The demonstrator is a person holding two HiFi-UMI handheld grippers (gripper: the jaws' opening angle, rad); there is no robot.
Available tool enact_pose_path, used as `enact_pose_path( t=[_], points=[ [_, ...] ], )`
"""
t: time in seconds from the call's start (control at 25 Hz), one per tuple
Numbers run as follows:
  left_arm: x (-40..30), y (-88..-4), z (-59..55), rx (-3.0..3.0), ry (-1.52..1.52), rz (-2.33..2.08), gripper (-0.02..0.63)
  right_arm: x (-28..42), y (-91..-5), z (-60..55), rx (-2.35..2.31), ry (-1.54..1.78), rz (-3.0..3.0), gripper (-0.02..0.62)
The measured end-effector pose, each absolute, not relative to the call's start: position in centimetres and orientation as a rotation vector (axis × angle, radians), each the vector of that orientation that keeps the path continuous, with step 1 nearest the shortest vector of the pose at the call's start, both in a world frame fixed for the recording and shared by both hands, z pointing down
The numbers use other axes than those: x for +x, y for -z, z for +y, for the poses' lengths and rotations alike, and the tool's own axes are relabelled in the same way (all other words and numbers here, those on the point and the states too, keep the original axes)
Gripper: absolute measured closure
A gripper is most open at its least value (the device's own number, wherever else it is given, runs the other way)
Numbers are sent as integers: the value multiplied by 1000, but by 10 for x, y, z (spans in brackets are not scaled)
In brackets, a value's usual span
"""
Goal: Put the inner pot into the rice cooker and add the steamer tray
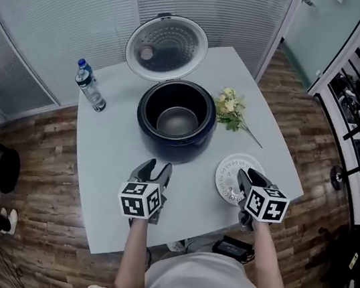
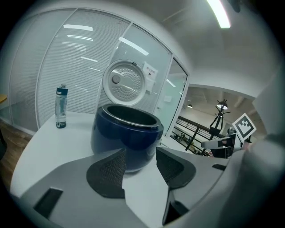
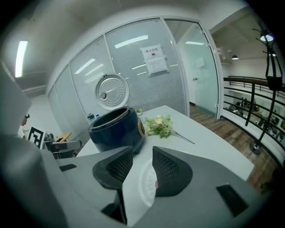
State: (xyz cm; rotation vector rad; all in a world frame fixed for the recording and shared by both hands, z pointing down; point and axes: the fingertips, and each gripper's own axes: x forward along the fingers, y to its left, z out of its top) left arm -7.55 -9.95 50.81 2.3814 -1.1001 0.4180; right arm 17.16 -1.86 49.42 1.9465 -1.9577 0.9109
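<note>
Plainly left claw (image 1: 156, 167) gapes empty before rice cooker (image 1: 173, 147), right claw (image 1: 254, 179) likewise over steamer tray (image 1: 228, 179); wall notice (image 3: 154, 61) unreadable.

- rice cooker (image 1: 173, 122) sits mid-table (image 1: 109, 163), with inner pot (image 1: 177, 120) inside it
- lid (image 1: 166, 47) stands open behind the cooker
- bottle (image 1: 91, 86) is left of the cooker, apart from it, near the table's left edge
- flowers (image 1: 229, 109) lie just right of the cooker
- steamer tray (image 1: 231, 178) lies on the table, front-right of the cooker
- left gripper (image 1: 156, 168) is in front of the cooker, not touching it
- right gripper (image 1: 250, 178) is over the tray's near side
</note>
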Motion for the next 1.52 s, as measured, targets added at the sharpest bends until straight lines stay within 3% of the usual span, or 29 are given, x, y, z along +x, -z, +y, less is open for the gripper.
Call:
enact_pose_path(
  t=[0.68,1.16,1.52],
  points=[
    [-7,-535,-54,2324,-357,-932,403,228,-557,41,2029,-1162,-1810,454],
    [64,-605,-25,2163,-456,-850,405,304,-614,44,1998,-1346,-1746,454],
    [95,-643,-31,2054,-480,-852,405,311,-649,32,1882,-1413,-1757,454]
  ],
)
